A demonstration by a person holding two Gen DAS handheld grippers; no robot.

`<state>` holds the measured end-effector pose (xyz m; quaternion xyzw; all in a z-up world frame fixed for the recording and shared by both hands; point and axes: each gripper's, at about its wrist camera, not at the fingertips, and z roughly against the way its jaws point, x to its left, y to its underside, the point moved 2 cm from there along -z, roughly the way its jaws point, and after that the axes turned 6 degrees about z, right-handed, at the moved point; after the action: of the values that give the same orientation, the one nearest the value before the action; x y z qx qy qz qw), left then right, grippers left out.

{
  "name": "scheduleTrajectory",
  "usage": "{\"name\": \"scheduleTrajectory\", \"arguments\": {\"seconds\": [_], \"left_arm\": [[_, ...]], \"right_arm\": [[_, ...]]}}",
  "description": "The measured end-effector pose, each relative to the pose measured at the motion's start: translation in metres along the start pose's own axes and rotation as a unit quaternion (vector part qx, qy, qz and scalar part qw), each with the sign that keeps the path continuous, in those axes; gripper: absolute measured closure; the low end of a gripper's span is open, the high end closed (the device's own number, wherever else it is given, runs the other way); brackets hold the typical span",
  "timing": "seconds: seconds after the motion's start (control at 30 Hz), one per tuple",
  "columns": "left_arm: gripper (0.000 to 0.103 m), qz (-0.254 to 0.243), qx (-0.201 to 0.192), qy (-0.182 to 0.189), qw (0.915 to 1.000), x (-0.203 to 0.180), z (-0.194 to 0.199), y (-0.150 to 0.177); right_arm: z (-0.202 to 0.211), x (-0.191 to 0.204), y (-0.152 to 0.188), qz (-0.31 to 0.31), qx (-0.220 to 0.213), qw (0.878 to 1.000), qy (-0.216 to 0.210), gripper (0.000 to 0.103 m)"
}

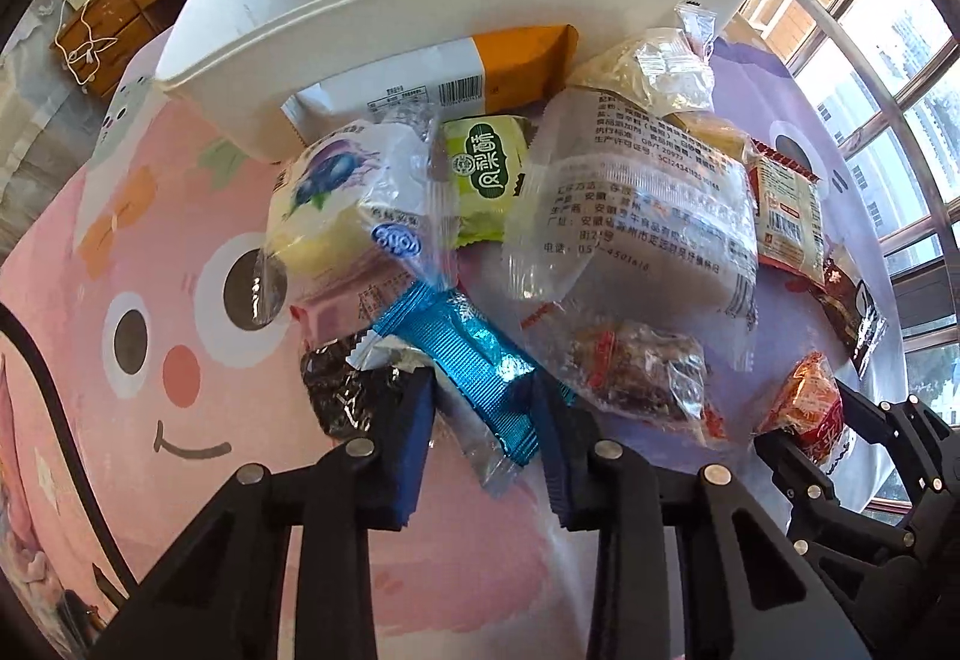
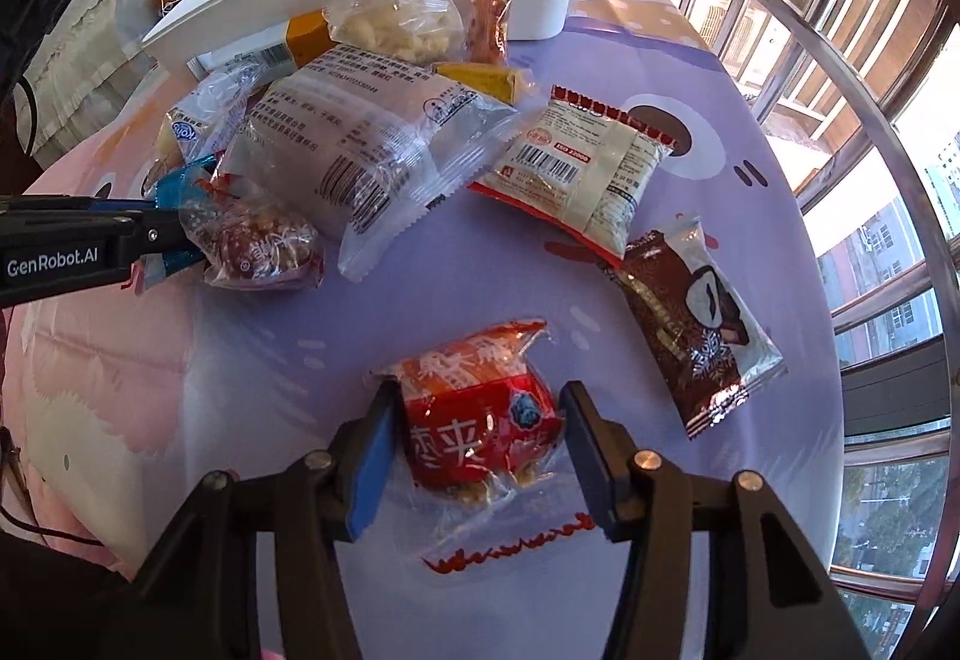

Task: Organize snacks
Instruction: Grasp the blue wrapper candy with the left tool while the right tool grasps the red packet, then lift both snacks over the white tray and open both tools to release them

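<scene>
Snack packets lay heaped on a round table under a pink and lilac cartoon-printed cloth (image 2: 252,360), most of them crowded against the near wall of a white plastic storage bin (image 1: 372,9) that stood straight ahead of both grippers. The left gripper (image 1: 483,414) had its jaws spread, one blue-padded finger on each side of a shiny blue foil snack bar (image 1: 474,360); whether the pads touched the wrapper could not be told. Just left of that finger sat a black crinkled foil packet (image 1: 342,384), and just right of it a clear packet of dark red dates (image 1: 636,372), so little room was free on either side. Beyond the bar were piled a blueberry-printed cake packet (image 1: 336,192), a small green pastry packet (image 1: 486,174) and a large clear printed bread bag (image 1: 636,204). The right gripper (image 2: 477,420) was likewise spread, bracketing a red and orange clear-wrapped date snack (image 2: 480,420) with a gap visible at the right finger. Bare lilac cloth lay open ahead of it, up to a white and red barcode packet (image 2: 576,168). Off to its right, near the table's edge and the window railing, lay a brown chocolate wafer packet (image 2: 696,324).
</scene>
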<state>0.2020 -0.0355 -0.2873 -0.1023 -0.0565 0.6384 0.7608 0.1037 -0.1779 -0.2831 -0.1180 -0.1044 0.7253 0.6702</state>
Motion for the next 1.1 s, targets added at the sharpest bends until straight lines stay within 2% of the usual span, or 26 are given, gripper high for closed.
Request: {"name": "scheduleTrajectory", "arguments": {"seconds": [0.4,0.57,0.7,0.87,1.1], "left_arm": [[0.072,0.021,-0.035,0.003,0.9991,0.01,0.051,0.041],[0.072,0.049,-0.051,0.0,0.9975,0.027,0.07,0.052],[0.072,0.066,-0.041,0.008,0.9969,0.044,0.083,0.057],[0.072,0.068,-0.062,0.011,0.9956,0.065,0.113,0.053],[0.072,0.049,-0.113,-0.001,0.9924,0.085,0.16,0.02]], "right_arm": [[0.027,0.017,0.022,0.012,-0.009,1.0,-0.028,0.049],[0.042,0.028,0.025,0.029,-0.011,0.999,-0.033,0.049],[0.054,0.037,0.022,0.042,-0.015,0.998,-0.047,0.049],[0.068,0.052,0.011,0.068,-0.029,0.995,-0.063,0.049],[0.087,0.073,-0.021,0.098,-0.056,0.991,-0.074,0.049]]}}
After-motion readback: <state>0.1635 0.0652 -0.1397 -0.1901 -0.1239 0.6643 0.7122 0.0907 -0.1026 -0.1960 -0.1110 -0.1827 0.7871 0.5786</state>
